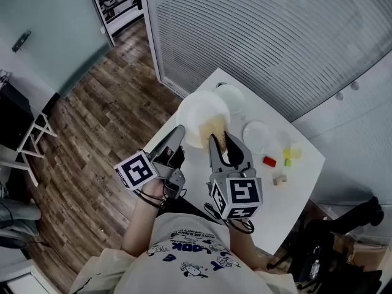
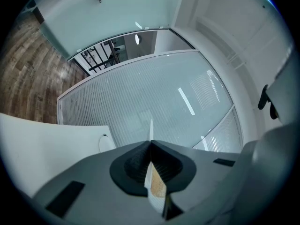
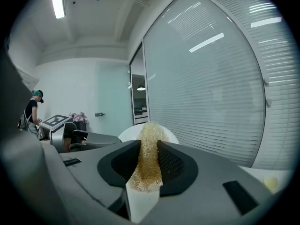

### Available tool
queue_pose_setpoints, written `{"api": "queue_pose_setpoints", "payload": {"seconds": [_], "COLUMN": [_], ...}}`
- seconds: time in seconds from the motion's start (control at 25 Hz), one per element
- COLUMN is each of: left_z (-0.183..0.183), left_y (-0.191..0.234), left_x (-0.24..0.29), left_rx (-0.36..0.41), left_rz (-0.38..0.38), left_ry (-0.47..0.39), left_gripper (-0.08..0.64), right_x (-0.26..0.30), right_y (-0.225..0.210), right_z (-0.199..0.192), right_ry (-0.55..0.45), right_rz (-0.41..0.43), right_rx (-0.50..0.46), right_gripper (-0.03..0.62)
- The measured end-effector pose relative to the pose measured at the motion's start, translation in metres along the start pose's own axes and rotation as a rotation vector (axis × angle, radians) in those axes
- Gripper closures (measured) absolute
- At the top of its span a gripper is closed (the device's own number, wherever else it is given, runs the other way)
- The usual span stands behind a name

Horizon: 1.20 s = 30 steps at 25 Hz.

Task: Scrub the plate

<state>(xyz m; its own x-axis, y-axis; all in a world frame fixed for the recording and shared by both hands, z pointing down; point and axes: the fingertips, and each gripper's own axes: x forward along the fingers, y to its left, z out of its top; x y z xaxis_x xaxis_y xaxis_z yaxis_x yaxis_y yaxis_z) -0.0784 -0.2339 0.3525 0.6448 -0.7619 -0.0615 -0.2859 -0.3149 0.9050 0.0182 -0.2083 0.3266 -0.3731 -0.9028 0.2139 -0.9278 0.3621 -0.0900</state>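
The plate (image 1: 199, 112) hangs in the air, pinched only by its rim in the closed left gripper (image 1: 179, 132). The right gripper (image 1: 223, 144), clamped on a golden scrubber (image 1: 215, 127), presses it against the plate's face. Hard strokes could lever the plate out of that thin rim grip. The table (image 1: 300, 188) edge runs beneath the plate, so a slip could send it to the wooden floor (image 1: 116, 121) on the plate's left. Right of the plate lie two small dishes (image 1: 257, 133) and, farther off, blocks (image 1: 269, 161). Above the plate is open air.
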Motion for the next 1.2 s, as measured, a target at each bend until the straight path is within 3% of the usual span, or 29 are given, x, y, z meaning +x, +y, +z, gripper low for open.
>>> {"api": "queue_pose_setpoints", "payload": {"seconds": [0.64, 1.2], "left_z": [-0.003, -0.029], "left_y": [-0.003, -0.014], "left_x": [0.002, 0.009], "left_rx": [-0.004, -0.001], "left_rz": [-0.021, -0.054], "left_ry": [0.014, 0.067], "left_gripper": [0.534, 0.534], "right_x": [-0.005, -0.023], "right_y": [-0.042, -0.080], "right_z": [0.008, 0.016], "right_ry": [-0.020, -0.054], "right_rz": [-0.103, -0.181], "right_rx": [0.026, 0.037], "right_gripper": [0.483, 0.483]}}
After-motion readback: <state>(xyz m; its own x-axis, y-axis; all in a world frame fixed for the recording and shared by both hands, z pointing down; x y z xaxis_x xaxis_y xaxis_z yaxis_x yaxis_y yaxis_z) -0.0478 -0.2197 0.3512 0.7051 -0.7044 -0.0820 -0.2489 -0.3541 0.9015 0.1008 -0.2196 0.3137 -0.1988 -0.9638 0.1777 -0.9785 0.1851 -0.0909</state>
